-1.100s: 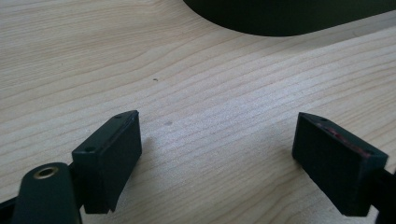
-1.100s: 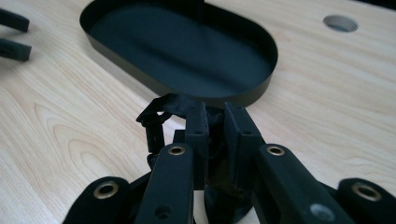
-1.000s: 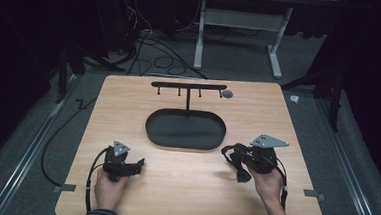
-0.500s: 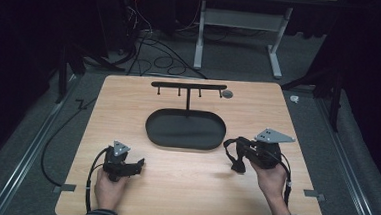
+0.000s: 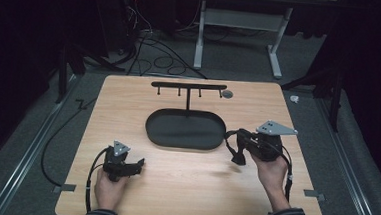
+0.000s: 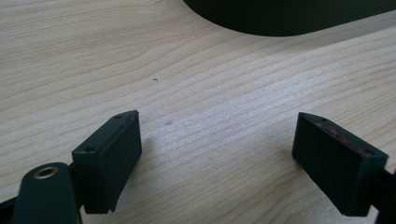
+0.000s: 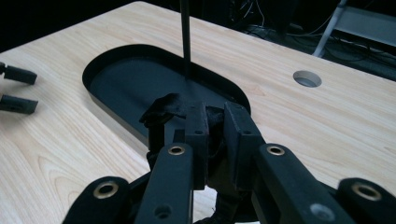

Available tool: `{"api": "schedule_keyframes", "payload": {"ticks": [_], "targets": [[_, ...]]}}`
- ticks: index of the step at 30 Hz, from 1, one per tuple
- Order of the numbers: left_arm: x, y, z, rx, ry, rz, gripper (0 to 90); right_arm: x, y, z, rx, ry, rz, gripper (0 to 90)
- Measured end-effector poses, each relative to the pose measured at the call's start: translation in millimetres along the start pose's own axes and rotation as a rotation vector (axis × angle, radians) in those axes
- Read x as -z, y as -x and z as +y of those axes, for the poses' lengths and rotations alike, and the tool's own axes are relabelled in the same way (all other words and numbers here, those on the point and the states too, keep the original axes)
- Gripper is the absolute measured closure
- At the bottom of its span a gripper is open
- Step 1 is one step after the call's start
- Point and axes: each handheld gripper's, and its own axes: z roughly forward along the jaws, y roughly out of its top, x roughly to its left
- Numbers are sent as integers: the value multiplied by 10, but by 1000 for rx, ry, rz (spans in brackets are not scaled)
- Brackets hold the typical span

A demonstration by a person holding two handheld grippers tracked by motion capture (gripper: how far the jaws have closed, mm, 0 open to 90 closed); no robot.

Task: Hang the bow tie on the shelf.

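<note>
Your left gripper (image 5: 137,163) rests low at the near left of the pale wooden table (image 5: 128,103), its jaws spread wide with bare wood grain between them and nothing in their reach; in the left gripper view the dark rim of the black oval tray (image 6: 289,18) lies well ahead of them. That tray (image 5: 152,127) sits at the middle of the table, with a thin black T-shaped stand (image 5: 188,95) rising from its far side and carrying small pegs under its crossbar. Just right of the bar's end there is a round hole (image 5: 227,93) in the tabletop. Your right gripper (image 5: 237,149) hangs just beside the tray's right end (slightly raised, it seems), jaws clamped on a crumpled black piece of cloth (image 7: 163,109), which dangles below the jaws, over the table at the tray's edge.
</note>
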Motion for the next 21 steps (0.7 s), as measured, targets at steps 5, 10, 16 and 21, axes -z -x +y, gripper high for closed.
{"api": "schedule_keyframes", "payload": {"ticks": [5,10,16,21], "targets": [[0,0,0,0,0,0,162,-16,13,73,0,17,10,823],[0,0,0,0,0,0,162,-34,24,152,9,16,14,823],[0,0,0,0,0,0,162,-57,34,233,6,27,18,823],[0,-1,0,0,0,-1,162,-95,44,269,6,16,26,823]]}}
